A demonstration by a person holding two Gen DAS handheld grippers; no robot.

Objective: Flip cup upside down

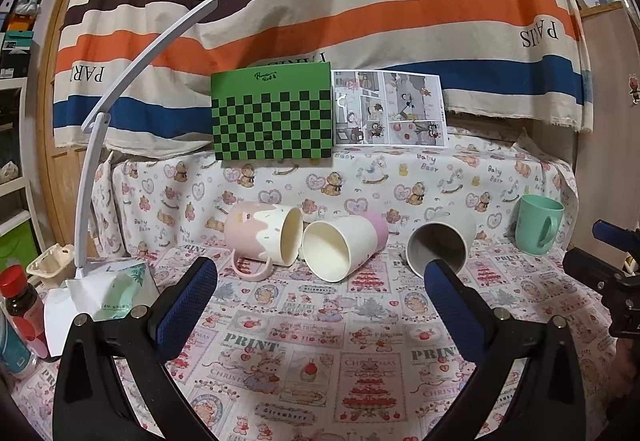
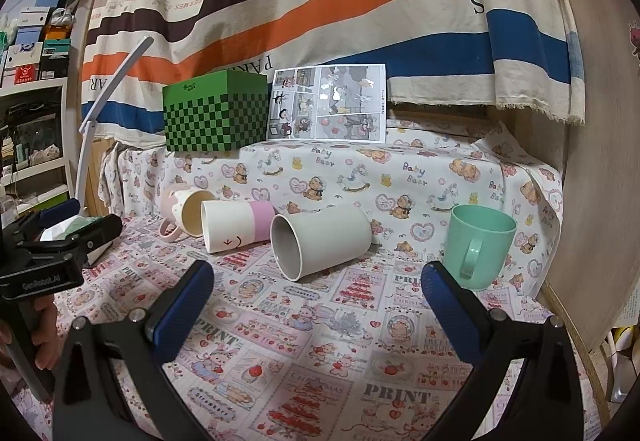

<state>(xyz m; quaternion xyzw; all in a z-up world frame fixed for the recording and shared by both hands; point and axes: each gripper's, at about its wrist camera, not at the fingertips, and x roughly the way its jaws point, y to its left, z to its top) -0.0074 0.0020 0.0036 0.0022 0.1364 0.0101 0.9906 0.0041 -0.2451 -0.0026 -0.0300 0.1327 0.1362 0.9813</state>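
Three cups lie on their sides on the printed tablecloth: a pink-and-cream mug (image 1: 264, 233) (image 2: 192, 215), a white cup with a pink band (image 1: 340, 245) (image 2: 236, 227) and a grey cup (image 1: 440, 241) (image 2: 320, 241). A mint green mug (image 1: 538, 225) (image 2: 478, 245) stands upright at the right. My left gripper (image 1: 320, 293) is open and empty, just in front of the lying cups. My right gripper (image 2: 316, 293) is open and empty, in front of the grey cup and the green mug; it also shows at the right edge of the left wrist view (image 1: 612, 269).
A green checkered box (image 1: 272, 117) (image 2: 216, 113) and a comic sheet (image 1: 390, 107) (image 2: 328, 103) stand on the raised ledge behind. A white desk lamp (image 1: 100, 145), tissue pack (image 1: 120, 293), egg carton (image 1: 52, 265) and bottle (image 1: 20, 301) are at the left. A wooden panel (image 2: 600, 161) bounds the right.
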